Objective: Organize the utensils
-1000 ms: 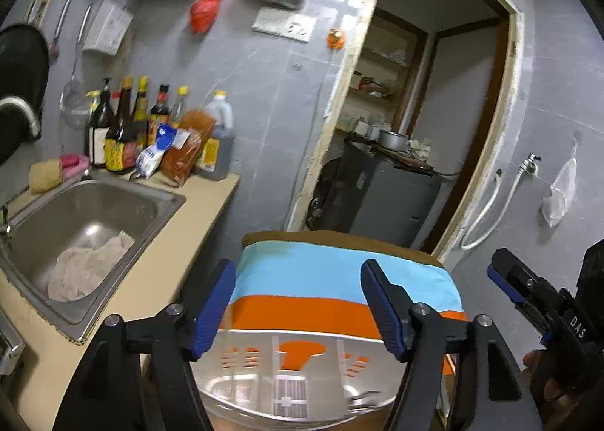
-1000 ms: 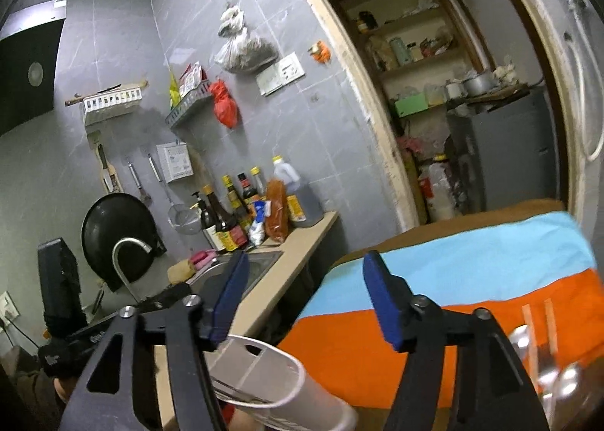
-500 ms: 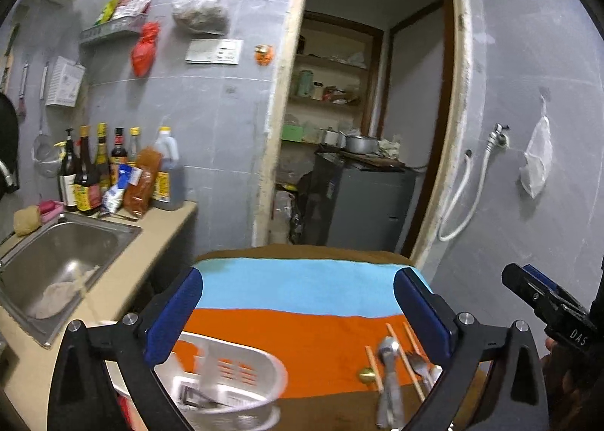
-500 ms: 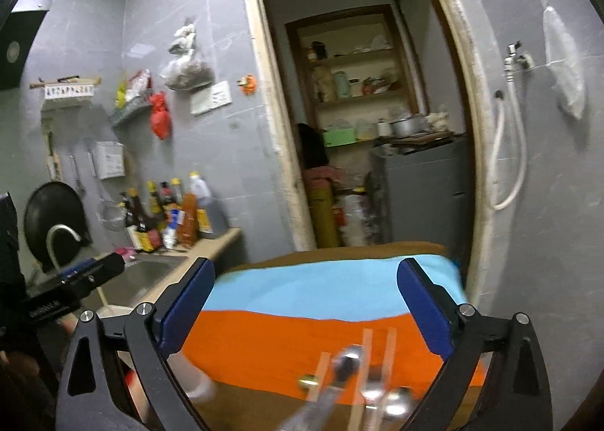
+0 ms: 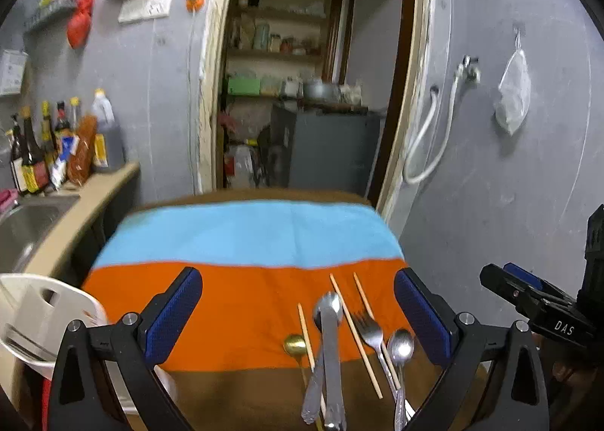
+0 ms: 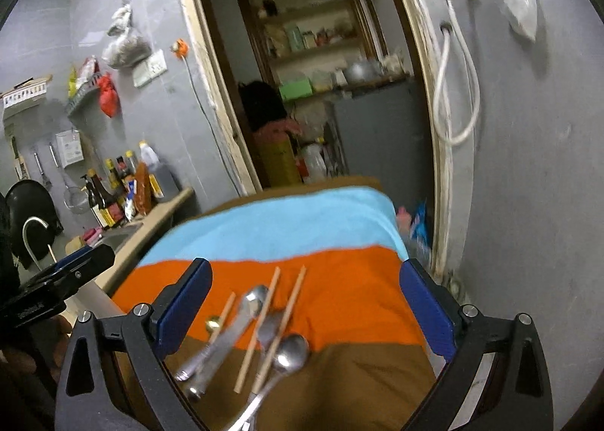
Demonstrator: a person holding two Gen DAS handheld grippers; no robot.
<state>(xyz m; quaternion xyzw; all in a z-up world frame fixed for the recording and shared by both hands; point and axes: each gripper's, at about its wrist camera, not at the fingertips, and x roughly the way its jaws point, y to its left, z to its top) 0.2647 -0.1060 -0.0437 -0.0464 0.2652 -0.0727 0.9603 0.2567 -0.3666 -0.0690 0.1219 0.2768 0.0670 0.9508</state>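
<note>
Task looks barely begun, judging by the layout: all visible utensils lie loose on the striped cloth point(image 5: 241, 234) over the table, none gripped. In the left wrist view the pile sits near the front edge, right of centre, straddling the orange/brown border: a gold spoon point(image 5: 295, 345), a steel spoon point(image 5: 327, 308) w/ a flat handle lying along it (knife or 2nd piece, can't tell), a fork point(image 5: 369, 329), another spoon point(image 5: 401, 343) and three chopsticks point(image 5: 355, 333) laid among them, some touching or crossing the metal pieces. The white holder point(image 5: 41, 321) stands at the cloth's left front corner, well apart from the pile; something dark shows inside near its rim, too unclear to say if utensils are in it. So what's left, as far as can be seen: pick up each piece and get it into the holder, i.e. nearly everything. Left gripper point(image 5: 298, 314): jaws wide apart, nothing between them, above the cloth w/ the pile showing between the pads. Right gripper point(image 6: 305, 302): jaws also wide apart and holding nothing, w/ the pile between the pads, so the right one seems better placed for a first grab. Writing: "DAS" in white on the right gripper's body, seen from the left wrist view; a similar mark on the left gripper's body in the right wrist view is too blurred to read. Bottles point(image 5: 45, 151) on the counter point(image 5: 94, 185) by the sink point(image 5: 22, 227) carry red and yellow labels, text illegible.
</note>
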